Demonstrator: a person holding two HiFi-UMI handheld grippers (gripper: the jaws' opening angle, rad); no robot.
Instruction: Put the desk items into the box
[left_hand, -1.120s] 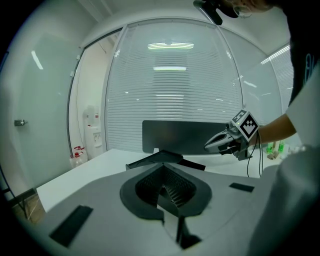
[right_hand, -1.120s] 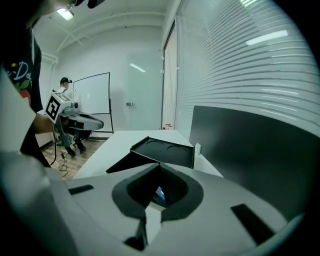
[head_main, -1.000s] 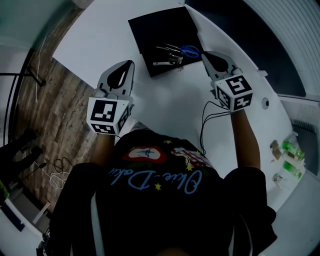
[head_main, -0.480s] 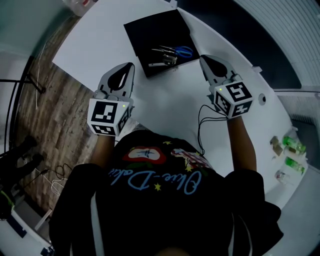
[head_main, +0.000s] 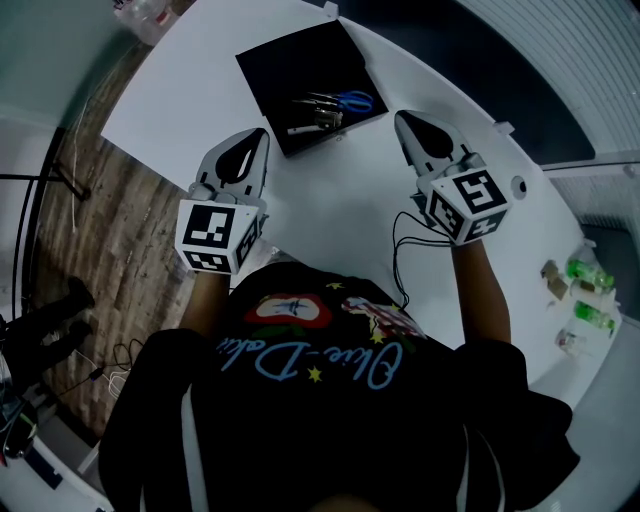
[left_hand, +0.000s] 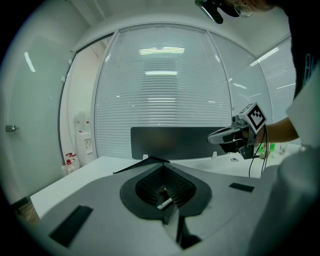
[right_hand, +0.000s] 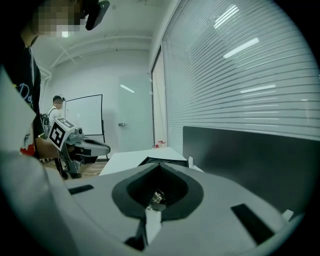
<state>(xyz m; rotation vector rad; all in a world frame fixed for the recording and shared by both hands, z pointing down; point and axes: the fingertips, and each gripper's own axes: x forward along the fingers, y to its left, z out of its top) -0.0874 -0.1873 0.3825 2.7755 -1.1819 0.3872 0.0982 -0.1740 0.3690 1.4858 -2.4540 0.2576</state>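
Note:
A black box (head_main: 290, 70) lies open on the white desk (head_main: 190, 90). Inside it are blue-handled scissors (head_main: 352, 100), a white pen (head_main: 300, 129) and small metal pieces (head_main: 322, 116). My left gripper (head_main: 262, 133) hovers shut and empty just near-left of the box. My right gripper (head_main: 400, 118), also shut and empty, hangs just right of the box's near corner. In the left gripper view the closed jaws (left_hand: 160, 162) point at the box edge (left_hand: 142, 162), with the right gripper (left_hand: 212, 139) off to the right. In the right gripper view the closed jaws (right_hand: 159, 164) point the same way.
A black cable (head_main: 408, 238) trails from the right gripper across the desk. Small green bottles (head_main: 585, 275) and packets sit at the desk's right end. A dark partition panel (left_hand: 175, 142) runs along the far edge. Wooden floor (head_main: 120, 220) lies to the left.
The box and its contents have drifted up and left in the head view as the camera moved. The right gripper has edged slightly forward. Both grippers stay shut.

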